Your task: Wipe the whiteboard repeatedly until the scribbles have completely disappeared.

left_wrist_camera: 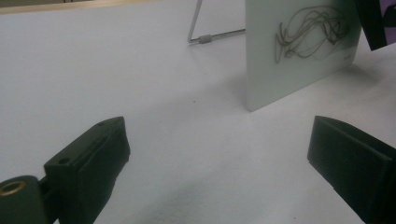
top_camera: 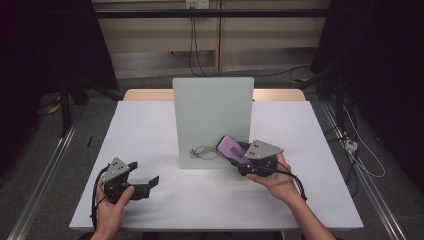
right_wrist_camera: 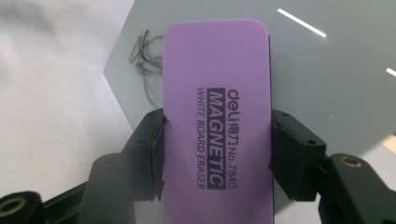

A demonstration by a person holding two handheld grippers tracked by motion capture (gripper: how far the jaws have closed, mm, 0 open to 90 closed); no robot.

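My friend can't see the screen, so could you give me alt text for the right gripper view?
A purple whiteboard eraser, printed "MAGNETIC WHITE BOARD ERASER", is clamped between the right gripper's two black fingers. Behind it stands a pale whiteboard with scribbled pen marks, on a white table.

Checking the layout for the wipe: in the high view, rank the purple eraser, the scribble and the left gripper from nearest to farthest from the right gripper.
1. purple eraser, clamped in the right gripper.
2. scribble, on the whiteboard, just left.
3. left gripper, far left, near table edge.
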